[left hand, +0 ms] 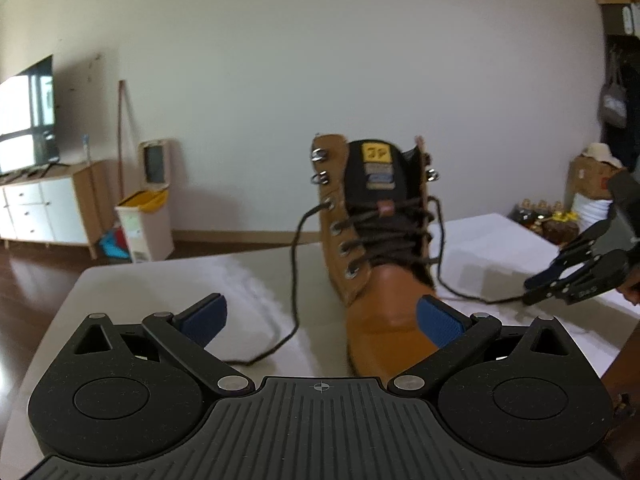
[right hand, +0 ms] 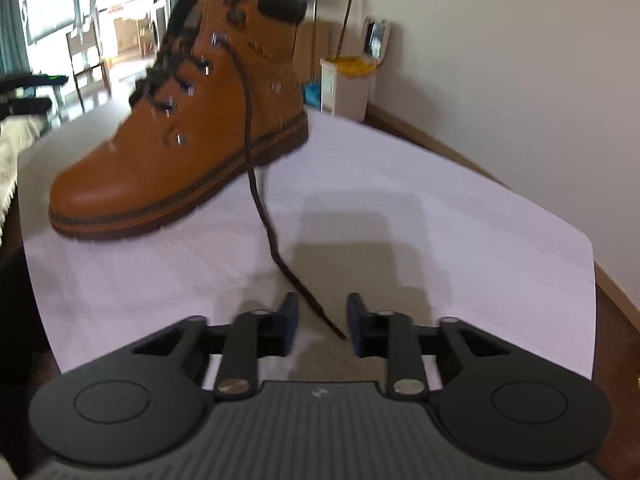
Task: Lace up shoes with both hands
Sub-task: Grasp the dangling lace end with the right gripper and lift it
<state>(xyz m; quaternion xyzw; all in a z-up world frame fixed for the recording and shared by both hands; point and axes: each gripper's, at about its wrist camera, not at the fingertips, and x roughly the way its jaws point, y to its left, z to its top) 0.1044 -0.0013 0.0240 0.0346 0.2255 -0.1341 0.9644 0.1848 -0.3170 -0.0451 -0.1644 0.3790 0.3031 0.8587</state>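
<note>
The right gripper point(right hand: 322, 322) is seen from its own camera with the two dark blue pads point(right hand: 290, 320) standing a narrow gap apart. The free end of the right lace point(right hand: 276, 256) lies in this gap, but the pads are not pressed on it, so the lace is not grasped. In the left wrist view this same gripper point(left hand: 534, 290) is seen at the far right of the boot, low over the table, with the lace tip just at its fingertips. The left gripper point(left hand: 322, 320) is spread wide and holds nothing; its ribbed blue pad point(left hand: 438, 322) is shown in front of the toe of the boot, and whether it touches the leather cannot be told.

The boot point(left hand: 372, 280) stands upright on the white table point(left hand: 120, 300), between the two grippers. It is made of smooth tan leather with a rounded toe, a dark padded collar and a thick dark brown sole point(right hand: 120, 228) with a stitched welt. Round metal eyelets point(left hand: 344, 248) are set in a row up each side, and metal rings are fixed above them. The dark brown cord is crossed over the black tongue, which carries a yellow label point(left hand: 376, 154). The left lace point(left hand: 294, 280) hangs from an upper eyelet and is laid loosely on the table, left of the boot.
</note>
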